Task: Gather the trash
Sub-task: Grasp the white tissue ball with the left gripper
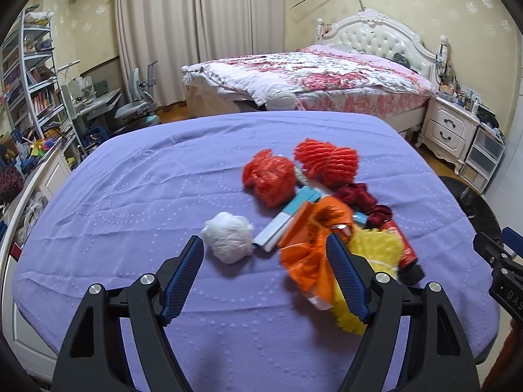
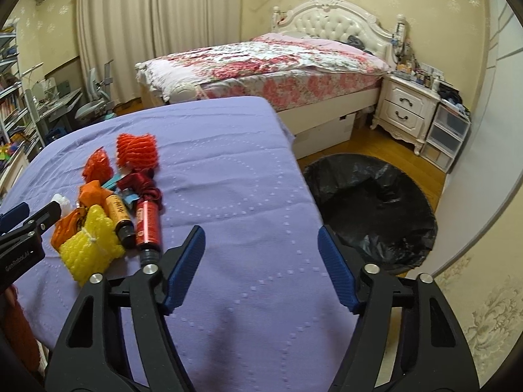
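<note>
- While the lavender cloth (image 1: 137, 196) covers the near table, a pile of trash lies right of its middle, and the items run left to right as follows.
- At the far left of the room stands a bookshelf (image 1: 29, 75), with a desk and a grey chair (image 1: 137, 104) beside it.
- The left gripper (image 1: 266, 274) hangs over the near part of the cloth with its jaws apart; nothing is pressed between the blue pads.
- A white crumpled ball (image 1: 228, 240) lies just beyond its left finger, apart from it.
- An orange wrapper (image 1: 307, 254) sits between the fingers, close against the right one; whether it touches cannot be told.
- Farther off lie two red mesh nets (image 1: 271, 176), a teal and white box (image 1: 287, 215) and dark red cloth (image 1: 359, 196).
- A yellow foam net (image 2: 91, 248) lies near, with an amber bottle (image 2: 119, 219) and a red bottle (image 2: 148, 225) just to its right, side by side.
- The right gripper (image 2: 261, 264) hovers over bare cloth right of the pile, jaws spread and holding nothing.
- A black-lined bin (image 2: 376, 209) stands on the wooden floor to the right of the table.
- Far behind, a bed (image 2: 278, 62) with a floral cover stands beside a white nightstand (image 2: 405, 111).
</note>
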{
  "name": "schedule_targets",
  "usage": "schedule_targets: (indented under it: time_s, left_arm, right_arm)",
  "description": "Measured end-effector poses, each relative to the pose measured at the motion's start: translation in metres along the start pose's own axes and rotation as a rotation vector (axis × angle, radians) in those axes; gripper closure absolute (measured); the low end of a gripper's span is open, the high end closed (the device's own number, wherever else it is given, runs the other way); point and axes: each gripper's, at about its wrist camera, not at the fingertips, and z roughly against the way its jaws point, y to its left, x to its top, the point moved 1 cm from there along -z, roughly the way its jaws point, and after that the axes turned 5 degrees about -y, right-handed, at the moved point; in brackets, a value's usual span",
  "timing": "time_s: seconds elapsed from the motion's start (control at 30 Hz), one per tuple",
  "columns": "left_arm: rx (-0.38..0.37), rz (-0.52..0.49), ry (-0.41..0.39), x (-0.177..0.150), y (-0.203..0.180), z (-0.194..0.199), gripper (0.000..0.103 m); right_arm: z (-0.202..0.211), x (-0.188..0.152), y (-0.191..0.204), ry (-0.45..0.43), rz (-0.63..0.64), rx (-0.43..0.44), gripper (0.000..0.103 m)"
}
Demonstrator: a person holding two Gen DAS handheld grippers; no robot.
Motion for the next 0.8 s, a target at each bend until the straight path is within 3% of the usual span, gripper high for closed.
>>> schedule_targets:
  time_s: [0.47,0.7,0.73,0.8]
  left_arm:
    - [0.049,0.039,0.076,-0.006,0.051,-0.029,0.027]
    - [0.024,0.021,0.103,-0.002,0.054,-0.046,0.027]
    - [0.013,0.024,0.110,-0.002,0.055,-0.047,0.028]
    - [-0.020,0.026,0.118,-0.003,0.056,-0.050,0.046]
  right_arm:
    - [-0.008,0.001,0.058,0.024,0.086,0.072,0.035]
    - [-0.011,0.003,0.066,0.029,0.088,0.075,0.035]
    - [-0.013,0.004,0.068,0.030,0.091,0.075,0.035]
    - [-0.012,0.004,0.071,0.030,0.095,0.079,0.035]
